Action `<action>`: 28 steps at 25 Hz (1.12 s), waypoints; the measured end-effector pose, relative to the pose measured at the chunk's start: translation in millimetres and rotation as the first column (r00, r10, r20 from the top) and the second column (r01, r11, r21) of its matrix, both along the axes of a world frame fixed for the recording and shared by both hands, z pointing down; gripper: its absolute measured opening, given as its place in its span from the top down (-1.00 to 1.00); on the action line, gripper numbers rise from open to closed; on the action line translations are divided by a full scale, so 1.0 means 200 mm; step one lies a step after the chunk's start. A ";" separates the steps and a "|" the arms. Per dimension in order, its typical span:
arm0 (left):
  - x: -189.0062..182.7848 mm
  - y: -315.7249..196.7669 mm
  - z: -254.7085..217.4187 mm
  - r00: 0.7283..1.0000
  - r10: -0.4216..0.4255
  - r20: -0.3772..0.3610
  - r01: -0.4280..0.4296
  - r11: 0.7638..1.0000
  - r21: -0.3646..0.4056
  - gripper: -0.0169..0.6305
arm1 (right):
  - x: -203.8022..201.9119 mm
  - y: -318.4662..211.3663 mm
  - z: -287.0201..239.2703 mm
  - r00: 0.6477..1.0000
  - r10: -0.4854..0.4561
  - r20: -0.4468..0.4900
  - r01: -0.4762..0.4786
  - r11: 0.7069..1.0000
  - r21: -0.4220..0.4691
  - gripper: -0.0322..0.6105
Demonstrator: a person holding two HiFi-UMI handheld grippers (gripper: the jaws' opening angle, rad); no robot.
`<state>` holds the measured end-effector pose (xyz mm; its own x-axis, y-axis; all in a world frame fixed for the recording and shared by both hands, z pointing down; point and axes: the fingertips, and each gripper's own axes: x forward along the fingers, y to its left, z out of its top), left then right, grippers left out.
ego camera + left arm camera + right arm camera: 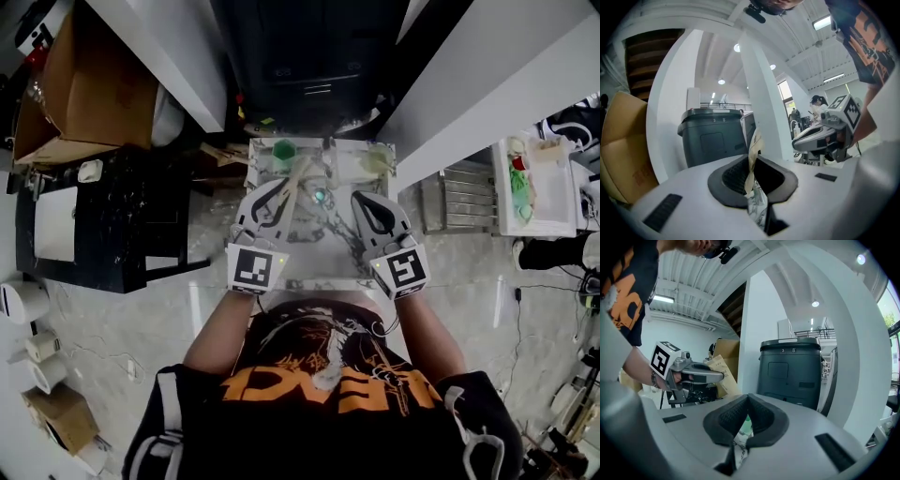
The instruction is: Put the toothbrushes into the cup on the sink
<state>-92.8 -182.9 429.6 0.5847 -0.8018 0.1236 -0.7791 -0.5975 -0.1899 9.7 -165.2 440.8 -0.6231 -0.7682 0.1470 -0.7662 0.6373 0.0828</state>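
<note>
Left hand-held gripper [279, 195] above marbled sink [323, 248].

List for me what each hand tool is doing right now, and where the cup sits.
Left tool: shut on a beige paper-wrapped toothbrush
Right tool: shut, nothing between its jaws
Cup: green, at the sink's far left corner
Sink: small, white, below both tools
Toothbrush in cup: not yet
</note>
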 end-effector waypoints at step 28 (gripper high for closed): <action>-0.17 -0.58 0.90 0.986 -0.003 0.166 0.042 0.972 -0.230 0.78 | -0.20 -0.25 0.19 0.993 -0.025 -0.116 0.011 0.992 -0.126 0.86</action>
<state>-126.4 -299.8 609.3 0.5233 -0.7527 0.3994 -0.7629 -0.6227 -0.1739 -29.4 -215.2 479.4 -0.6094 -0.7281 0.3137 -0.7443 0.6617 0.0899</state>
